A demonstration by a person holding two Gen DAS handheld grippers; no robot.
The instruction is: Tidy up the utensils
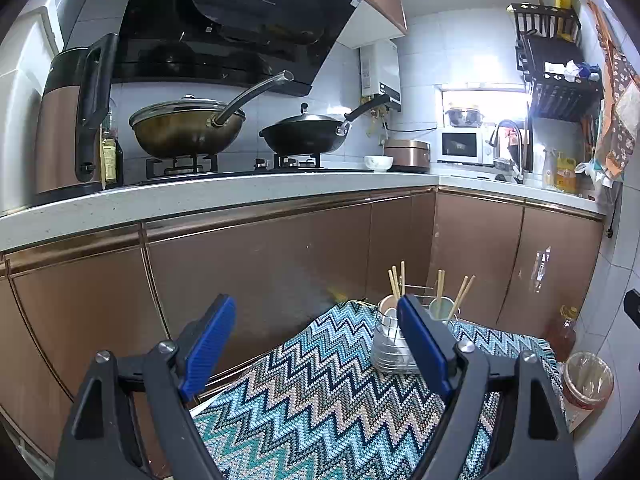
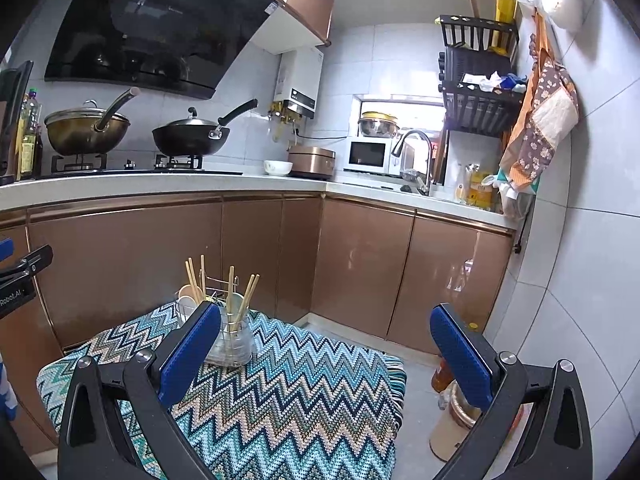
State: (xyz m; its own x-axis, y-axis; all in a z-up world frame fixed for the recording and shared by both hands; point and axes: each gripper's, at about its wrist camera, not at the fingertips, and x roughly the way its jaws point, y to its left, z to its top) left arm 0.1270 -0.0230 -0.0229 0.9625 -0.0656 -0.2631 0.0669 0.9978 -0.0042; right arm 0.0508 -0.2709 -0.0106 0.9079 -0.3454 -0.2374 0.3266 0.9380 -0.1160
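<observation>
My left gripper and right gripper fingers are spread, empty; the wire utensil holder with wooden chopsticks stands at eleven o'clock on the zigzag-cloth desk.

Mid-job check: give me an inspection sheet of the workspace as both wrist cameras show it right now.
Surface: zigzag cloth covers a low table; bare apart from the holder.
Job's things: wire utensil holder at the far edge, with chopsticks upright in its cups and spoons on its left side.
Clutter: nothing seen on the cloth.
Grippers: left gripper open, empty; right gripper open, empty; both short of the holder.
Cables: one runs along the wall to the rice cooker.
Surroundings: two woks on the stove, microwave, oil bottle on the floor.
</observation>
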